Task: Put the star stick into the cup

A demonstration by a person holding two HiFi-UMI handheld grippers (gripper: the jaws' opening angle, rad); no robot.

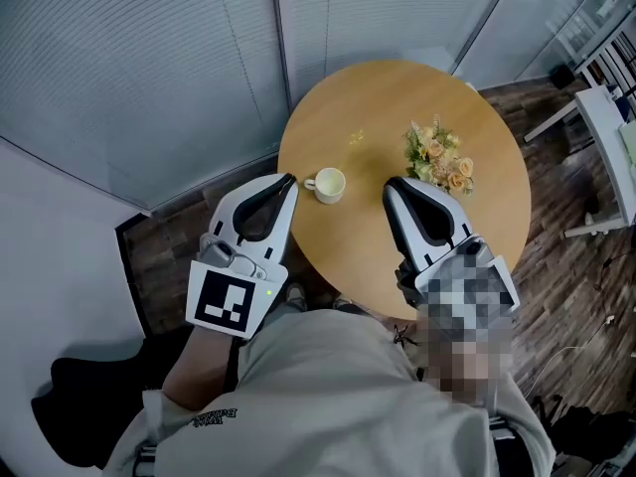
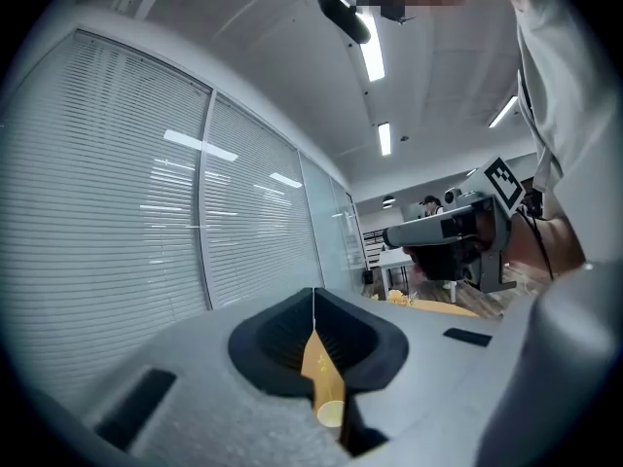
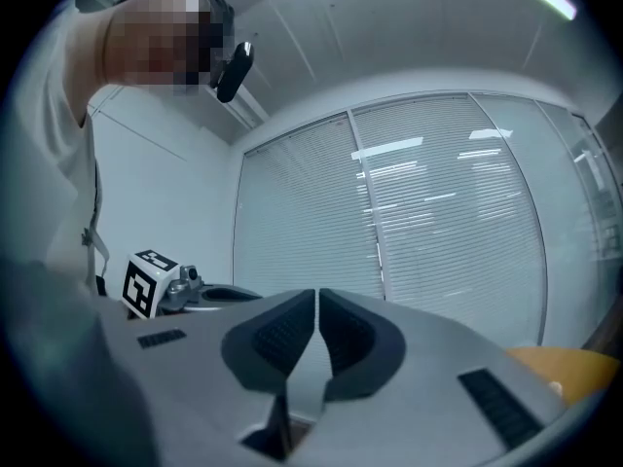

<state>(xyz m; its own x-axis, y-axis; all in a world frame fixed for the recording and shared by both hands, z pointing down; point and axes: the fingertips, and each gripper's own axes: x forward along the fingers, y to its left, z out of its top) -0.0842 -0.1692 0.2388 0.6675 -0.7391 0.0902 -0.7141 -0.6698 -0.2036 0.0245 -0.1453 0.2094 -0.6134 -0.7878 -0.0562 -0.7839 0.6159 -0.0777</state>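
Note:
A white cup (image 1: 328, 184) stands upright on the round wooden table (image 1: 368, 246), near its left edge. A small yellow item (image 1: 356, 137), too small to make out, lies on the table beyond the cup; it may be the star stick. My left gripper (image 1: 289, 178) hangs just left of the cup with its jaws together and nothing held. To the right of the cup, my right gripper (image 1: 391, 184) is also shut and empty. In the left gripper view the jaws of the left gripper (image 2: 313, 295) meet in a thin seam. The right gripper (image 3: 317, 295) looks the same in its own view.
A small bunch of pale yellow flowers (image 1: 440, 157) sits on the table's right side, close to the right gripper. Glass walls with blinds (image 1: 149, 68) stand behind the table. White furniture (image 1: 606, 147) is at the far right on the dark wood floor.

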